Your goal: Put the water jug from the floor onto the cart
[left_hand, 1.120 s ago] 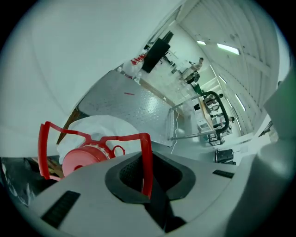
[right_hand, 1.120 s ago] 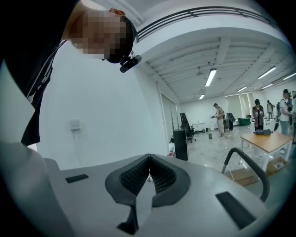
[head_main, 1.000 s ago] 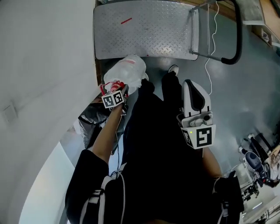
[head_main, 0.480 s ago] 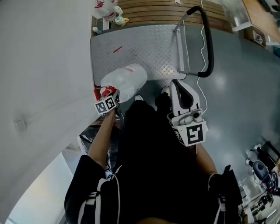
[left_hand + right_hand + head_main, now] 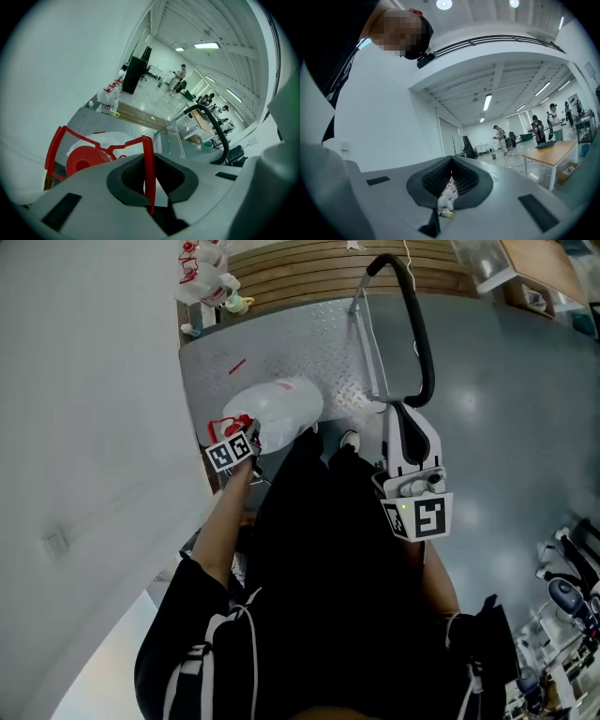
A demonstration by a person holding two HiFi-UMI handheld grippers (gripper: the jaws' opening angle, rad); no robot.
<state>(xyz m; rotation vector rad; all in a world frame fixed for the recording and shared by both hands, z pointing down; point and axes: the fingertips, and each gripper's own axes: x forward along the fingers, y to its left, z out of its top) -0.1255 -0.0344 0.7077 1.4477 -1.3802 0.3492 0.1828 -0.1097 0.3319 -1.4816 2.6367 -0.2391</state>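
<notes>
A clear water jug with a red cap hangs from its red handle. My left gripper is shut on that handle, which runs between the jaws in the left gripper view. The jug is off the floor, over the near left edge of the cart's metal deck. My right gripper is to the right, beside the cart's black push handle. Its jaws are shut with nothing between them.
Several more jugs stand by the wall past the cart's far left corner, next to a wooden slatted platform. A white wall runs close along the left. Equipment lies on the floor at the right. People and a table are far off.
The person has stepped toward the cart. Both grippers moved forward, and the jug went from just short of the deck to over its near edge, a little higher.
</notes>
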